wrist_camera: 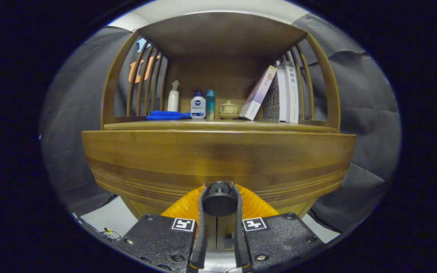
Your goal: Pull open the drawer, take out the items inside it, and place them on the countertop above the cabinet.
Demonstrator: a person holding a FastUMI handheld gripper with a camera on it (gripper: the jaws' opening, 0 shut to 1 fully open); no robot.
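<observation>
Claw (219, 197) clamped on drawer knob (219, 201)

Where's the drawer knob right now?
The drawer knob sits clamped between the gripper fingers, low on the drawer front, below the countertop.

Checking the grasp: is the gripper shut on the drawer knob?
Shut: both fingers of the gripper press the round knob on the drawer front.

Creased dark cloth wall (78, 113), pale floor (104, 218), possibly tiled
</observation>
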